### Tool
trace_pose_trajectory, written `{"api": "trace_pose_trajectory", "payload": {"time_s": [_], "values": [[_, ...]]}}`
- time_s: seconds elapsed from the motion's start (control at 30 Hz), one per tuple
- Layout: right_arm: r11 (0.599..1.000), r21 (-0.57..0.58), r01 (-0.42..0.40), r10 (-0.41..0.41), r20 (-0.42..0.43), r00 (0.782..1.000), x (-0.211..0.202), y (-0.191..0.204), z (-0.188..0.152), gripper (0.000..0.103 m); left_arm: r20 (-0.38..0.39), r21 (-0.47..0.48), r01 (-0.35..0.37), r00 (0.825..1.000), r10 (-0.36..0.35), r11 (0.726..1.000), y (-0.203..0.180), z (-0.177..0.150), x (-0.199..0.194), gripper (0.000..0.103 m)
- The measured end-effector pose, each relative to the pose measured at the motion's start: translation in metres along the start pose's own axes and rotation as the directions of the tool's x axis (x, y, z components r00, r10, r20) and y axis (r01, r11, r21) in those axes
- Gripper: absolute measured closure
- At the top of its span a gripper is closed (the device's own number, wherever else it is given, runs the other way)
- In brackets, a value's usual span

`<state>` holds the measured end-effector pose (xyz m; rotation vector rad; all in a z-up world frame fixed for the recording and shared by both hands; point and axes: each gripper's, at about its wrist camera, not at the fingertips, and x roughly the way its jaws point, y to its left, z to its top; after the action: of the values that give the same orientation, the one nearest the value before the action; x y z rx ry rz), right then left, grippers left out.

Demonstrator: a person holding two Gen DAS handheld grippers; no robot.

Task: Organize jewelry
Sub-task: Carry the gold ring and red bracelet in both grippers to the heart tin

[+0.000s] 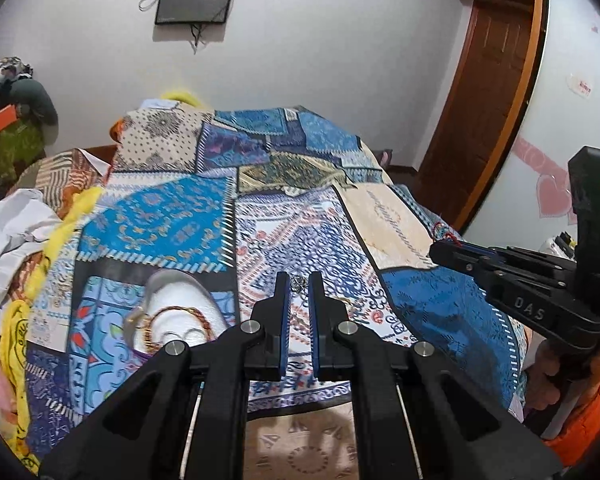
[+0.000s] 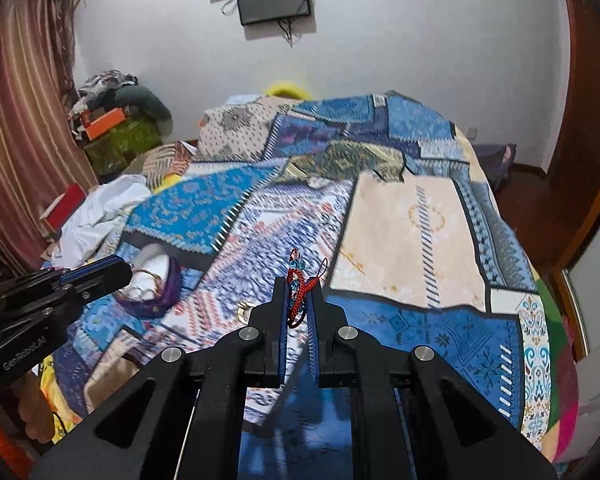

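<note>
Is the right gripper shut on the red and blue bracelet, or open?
Shut on it. The right gripper pinches the red and blue bracelet, which hangs clear of the patchwork bedspread.

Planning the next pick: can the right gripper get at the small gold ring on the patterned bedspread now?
Probably not yet: the small gold ring lies uncovered, but the right gripper is shut on a red cord bracelet with blue beads.
</note>
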<state>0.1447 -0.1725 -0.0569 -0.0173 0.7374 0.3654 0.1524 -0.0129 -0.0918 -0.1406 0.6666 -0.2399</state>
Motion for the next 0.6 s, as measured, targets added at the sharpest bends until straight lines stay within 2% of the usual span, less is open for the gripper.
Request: {"api": "trace_pose_trajectory", "payload": {"time_s": [0.27,0.6], "values": [[0.998,-0.043,-0.047,0.049,0.04,0.998,-0.004,0.029,0.013,0.095,0.031,-0.035,-0.027,0.999,0.028,0.999,0.021,0.0,-0.013,0.096],[0.987,-0.111,-0.12,0.124,0.03,0.992,0.011,0.073,0.021,0.095,0.037,-0.08,-0.071,0.997,0.074,0.994,0.053,-0.01,-0.02,0.096]]}}
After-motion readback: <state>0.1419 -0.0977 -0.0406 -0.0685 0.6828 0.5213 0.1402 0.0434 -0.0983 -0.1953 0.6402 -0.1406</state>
